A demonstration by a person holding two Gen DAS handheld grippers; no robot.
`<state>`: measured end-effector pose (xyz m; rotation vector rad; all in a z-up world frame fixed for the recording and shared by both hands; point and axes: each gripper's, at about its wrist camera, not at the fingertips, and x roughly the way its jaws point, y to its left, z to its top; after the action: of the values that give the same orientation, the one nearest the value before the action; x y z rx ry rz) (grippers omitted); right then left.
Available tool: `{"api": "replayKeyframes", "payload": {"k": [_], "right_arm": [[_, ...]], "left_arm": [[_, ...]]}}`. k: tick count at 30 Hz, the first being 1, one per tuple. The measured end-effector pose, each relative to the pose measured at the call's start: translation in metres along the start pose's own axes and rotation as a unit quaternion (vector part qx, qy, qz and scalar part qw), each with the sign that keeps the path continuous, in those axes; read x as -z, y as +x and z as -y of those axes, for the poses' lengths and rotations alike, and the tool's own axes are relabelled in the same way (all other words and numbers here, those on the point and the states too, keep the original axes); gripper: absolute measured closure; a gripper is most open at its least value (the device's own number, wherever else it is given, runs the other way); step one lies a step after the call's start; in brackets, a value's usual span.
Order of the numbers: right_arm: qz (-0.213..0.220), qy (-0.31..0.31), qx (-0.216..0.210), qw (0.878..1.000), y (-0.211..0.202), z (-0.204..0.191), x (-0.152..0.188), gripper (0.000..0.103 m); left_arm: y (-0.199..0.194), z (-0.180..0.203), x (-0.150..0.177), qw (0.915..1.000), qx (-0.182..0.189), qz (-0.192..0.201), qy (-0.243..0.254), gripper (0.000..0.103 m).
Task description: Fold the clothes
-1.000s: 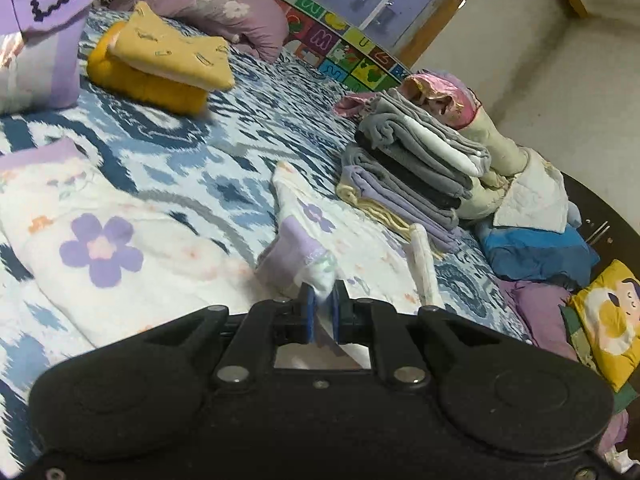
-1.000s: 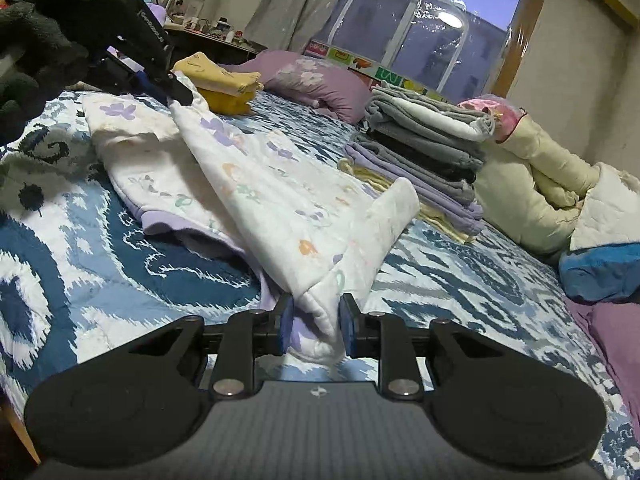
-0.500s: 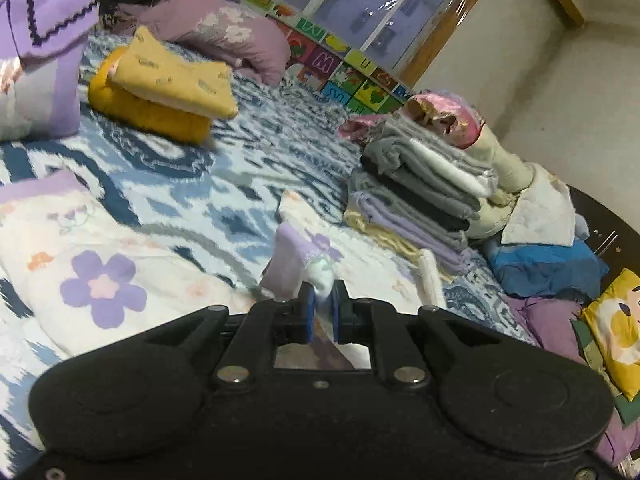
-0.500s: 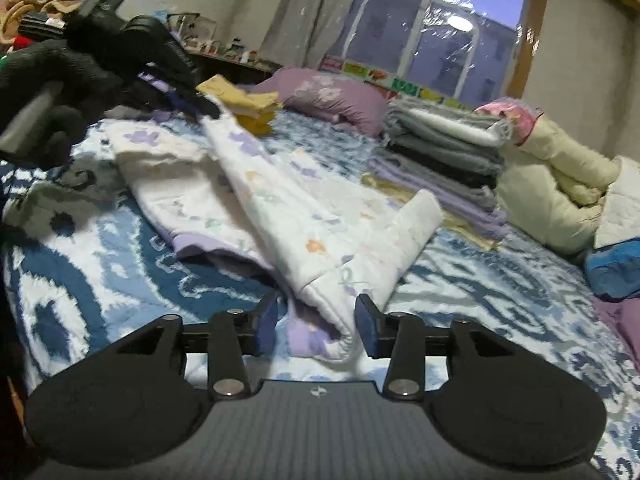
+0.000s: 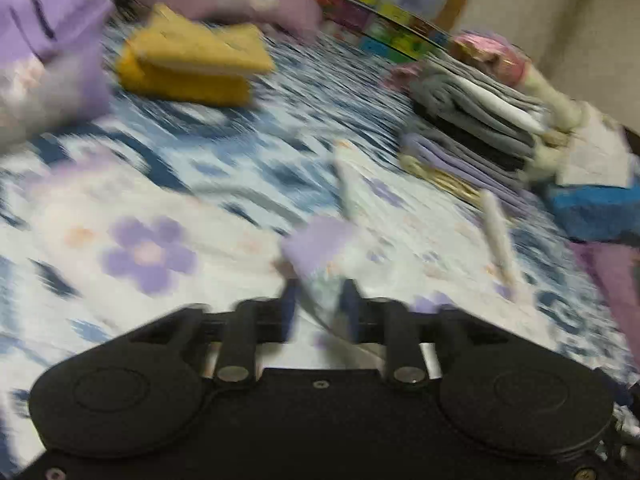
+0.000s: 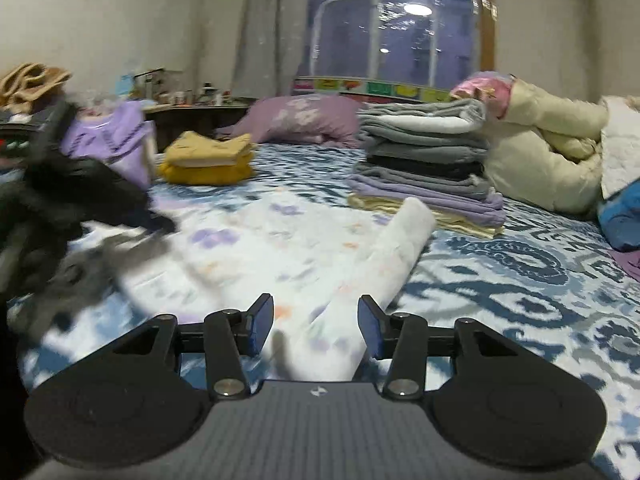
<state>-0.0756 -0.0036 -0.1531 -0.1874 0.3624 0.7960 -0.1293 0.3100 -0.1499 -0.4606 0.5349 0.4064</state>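
A white garment with purple flowers (image 6: 288, 248) lies spread on the blue patterned bed; it also shows in the left wrist view (image 5: 152, 248). My left gripper (image 5: 318, 308) is open, with a purple-lined fold of the garment (image 5: 320, 248) lying loose between its fingers; that view is blurred. My right gripper (image 6: 316, 330) is open, its jaws wide apart over the garment's rolled sleeve (image 6: 384, 256) without pinching it. In the right wrist view the left gripper (image 6: 92, 196) is a dark blur at the far left.
A stack of folded grey and purple clothes (image 6: 428, 160) stands at the back right, next to a cream jacket (image 6: 540, 152). Folded yellow clothes (image 6: 208, 158) and a purple pillow (image 6: 308, 118) lie at the back. A blue item (image 6: 620, 216) lies at the right edge.
Both grippers have opened and let go of the garment, which has dropped flat on the bed. The right gripper opened first and pulled back; the left is moving fast.
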Motion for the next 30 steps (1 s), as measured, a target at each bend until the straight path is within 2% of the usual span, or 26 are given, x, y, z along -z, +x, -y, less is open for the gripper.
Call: {"api": "replayKeyframes", "payload": {"k": [2,3,6,9,11,13,16,19,21,23,25,26,30], "right_arm": [[-0.006,0.012,0.000,1.000,0.016,0.005,-0.005,0.057],[-0.008,0.017,0.000,1.000,0.021,0.007,-0.005,0.057],[-0.027,0.025,-0.011,0.999,0.039,0.009,-0.004,0.057],[-0.057,0.015,-0.018,0.998,0.049,0.001,0.003,0.056],[-0.054,0.003,-0.018,0.998,0.048,-0.002,0.005,0.056],[-0.050,-0.001,-0.015,0.999,0.048,-0.004,0.006,0.056],[-0.040,-0.013,-0.009,0.999,0.045,-0.008,0.006,0.056],[-0.037,-0.018,-0.014,0.999,0.043,-0.008,0.007,0.057],[-0.038,-0.017,-0.019,0.999,0.044,-0.007,0.006,0.057],[-0.039,-0.015,-0.021,0.999,0.044,-0.006,0.007,0.057],[-0.039,-0.014,-0.022,0.999,0.045,-0.006,0.007,0.057],[-0.040,-0.014,-0.023,0.999,0.045,-0.005,0.007,0.057],[-0.041,-0.008,-0.027,0.999,0.047,-0.003,0.008,0.057]], "left_arm": [[-0.016,0.009,-0.005,0.9977,-0.039,0.039,0.039,0.064],[-0.023,0.016,-0.009,0.9968,-0.034,0.049,0.053,0.064],[-0.027,0.046,-0.021,0.9957,0.049,0.053,0.058,0.064],[-0.008,0.101,-0.027,0.9874,0.110,0.031,0.110,0.064],[0.015,0.141,-0.029,0.9795,0.134,0.013,0.150,0.068],[0.047,0.181,-0.032,0.9720,0.134,0.000,0.193,0.073],[0.090,0.221,-0.038,0.9624,0.142,-0.018,0.231,0.079],[0.132,0.249,-0.043,0.9519,0.140,-0.033,0.270,0.079],[0.162,0.256,-0.044,0.9505,0.116,-0.048,0.284,0.079],[0.196,0.252,-0.040,0.9490,0.083,-0.090,0.290,0.079],[0.217,0.241,-0.036,0.9521,0.049,-0.111,0.281,0.077],[0.215,0.238,-0.040,0.9571,0.054,-0.113,0.261,0.077],[0.208,0.232,-0.048,0.9660,0.072,-0.111,0.222,0.077]]}}
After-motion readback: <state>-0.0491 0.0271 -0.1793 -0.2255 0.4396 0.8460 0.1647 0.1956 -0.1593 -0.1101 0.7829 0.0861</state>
